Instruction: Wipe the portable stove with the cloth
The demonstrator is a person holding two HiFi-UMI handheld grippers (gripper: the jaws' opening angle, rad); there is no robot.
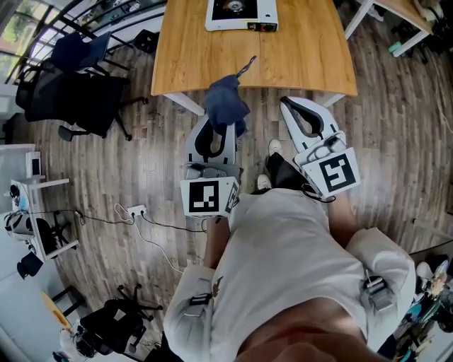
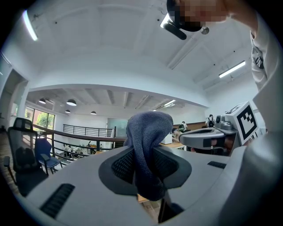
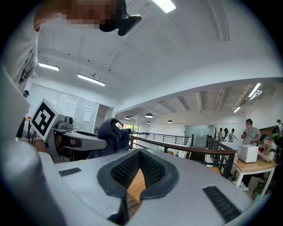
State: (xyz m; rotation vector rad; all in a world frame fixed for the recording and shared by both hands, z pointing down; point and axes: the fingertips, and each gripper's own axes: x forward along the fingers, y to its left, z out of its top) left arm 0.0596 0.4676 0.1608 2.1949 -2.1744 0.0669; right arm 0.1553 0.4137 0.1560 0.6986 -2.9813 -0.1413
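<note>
Left gripper (image 1: 216, 131): pale grey shell, black ribbed pads (image 2: 121, 165).
Right gripper (image 1: 297, 106): matching grey shell, thin black cable (image 1: 322, 150) near its base.
Marker cubes (image 1: 206, 197): white faces, black square patterns.
Clothing: white top (image 1: 283, 240), grey buckles (image 1: 375, 293) on the sleeves.

Cloth (image 1: 225, 100) dark blue. Portable stove (image 1: 241, 15) white. Table (image 1: 304, 56) honey wood-grain. Floor (image 1: 396, 141) grey-brown planks.
</note>
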